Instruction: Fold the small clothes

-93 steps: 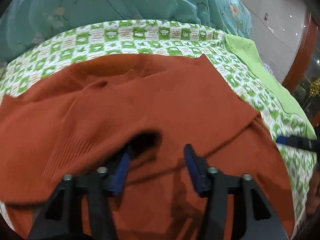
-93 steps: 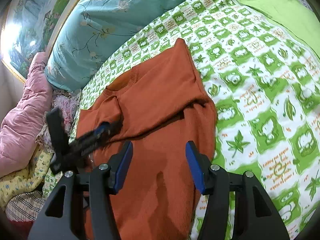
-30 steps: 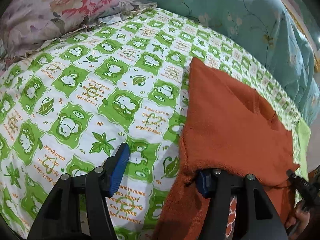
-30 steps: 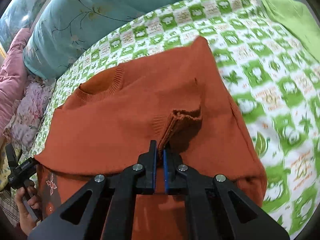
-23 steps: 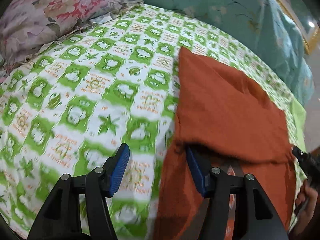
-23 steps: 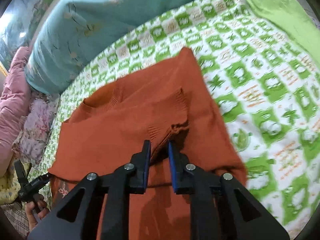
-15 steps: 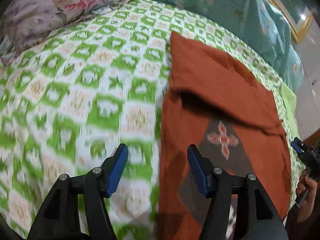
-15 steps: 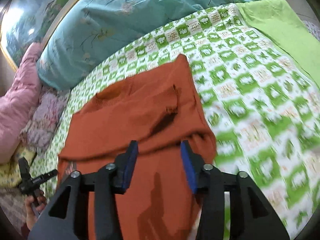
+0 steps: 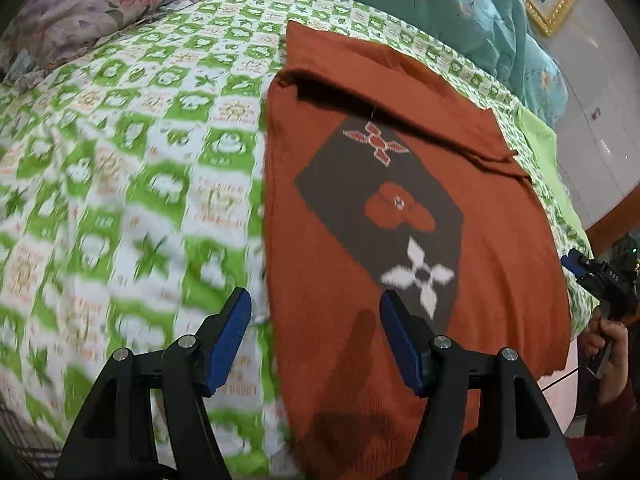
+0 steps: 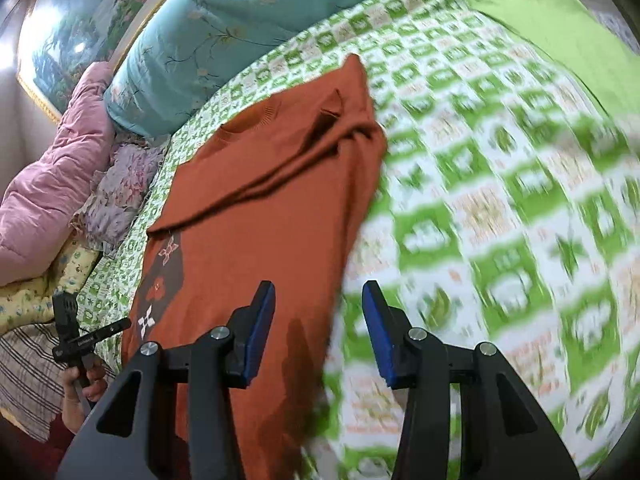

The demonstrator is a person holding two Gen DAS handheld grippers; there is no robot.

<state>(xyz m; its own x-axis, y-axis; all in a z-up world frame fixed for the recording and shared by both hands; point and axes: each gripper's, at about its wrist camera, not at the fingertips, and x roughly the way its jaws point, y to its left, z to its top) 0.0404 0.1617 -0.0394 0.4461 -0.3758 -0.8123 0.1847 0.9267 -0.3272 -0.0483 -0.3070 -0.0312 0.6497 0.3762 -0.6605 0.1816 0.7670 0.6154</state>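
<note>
Released since a second ago: the cuff the right hand-held gripper (image 10: 318, 332) pinched now lies folded across the chest, and both tools have drawn back toward the hem. Item: one rust-orange knit sweater (image 9: 400, 208), flat on the green-checked bed sheet (image 9: 132, 160), sleeves folded in. Soft, limp, light, not slippery; best taken at the hem corners. Left hand-held gripper (image 9: 316, 336): wide, empty. Right: wide, empty. Count: one sweater, two tools.

1. I see a green-and-white checked bedsheet (image 9: 132, 168) spread wide.
2. A teal floral quilt (image 10: 224, 28) lies at its far edge.
3. A pink duvet (image 10: 52, 184) is bunched beside a floral pillow (image 9: 84, 4).
</note>
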